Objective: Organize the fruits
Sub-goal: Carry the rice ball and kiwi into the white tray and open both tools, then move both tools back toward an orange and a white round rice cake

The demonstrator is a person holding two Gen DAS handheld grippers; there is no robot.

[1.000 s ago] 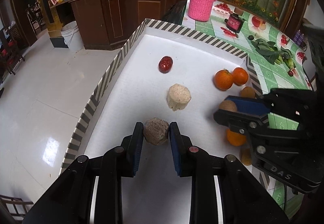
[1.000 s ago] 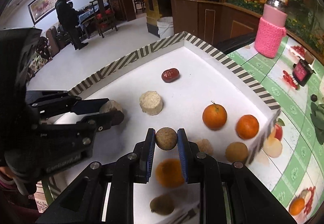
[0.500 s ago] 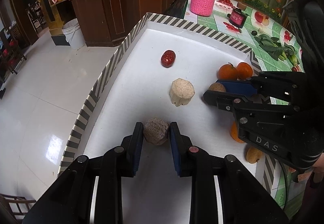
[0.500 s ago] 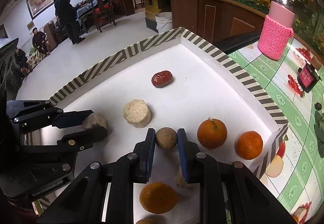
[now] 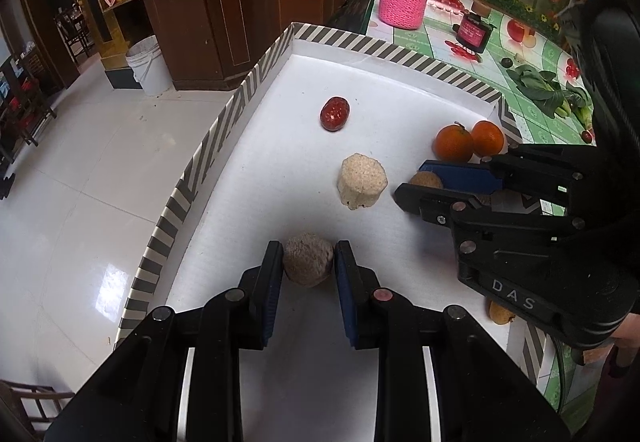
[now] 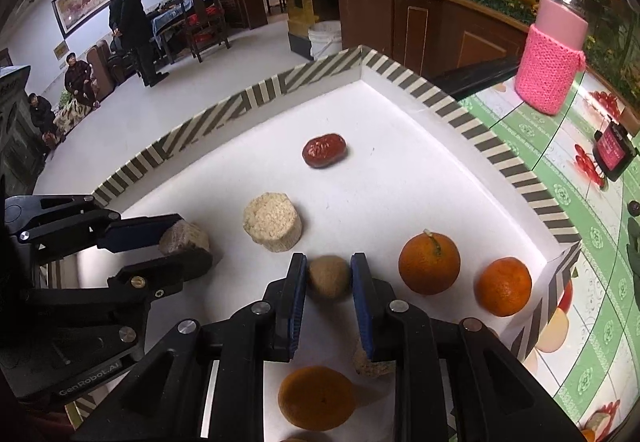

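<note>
only the right wrist view shows a near orange (image 6: 316, 398) behind the right claw (image 6: 329, 278), which grips a brown ball (image 6: 329, 276); left claw (image 5: 308, 260) grips a grey lump (image 5: 308, 258).

Each of the two handheld units, the black plastic left gripper (image 5: 308, 268) and the black plastic right gripper (image 6: 329, 278), comprises linkage arms with silver screws and round pivot pins, blue finger pads (image 5: 464, 175), and white housing lettering reading "DAS" and "GenRobot.AI".
</note>
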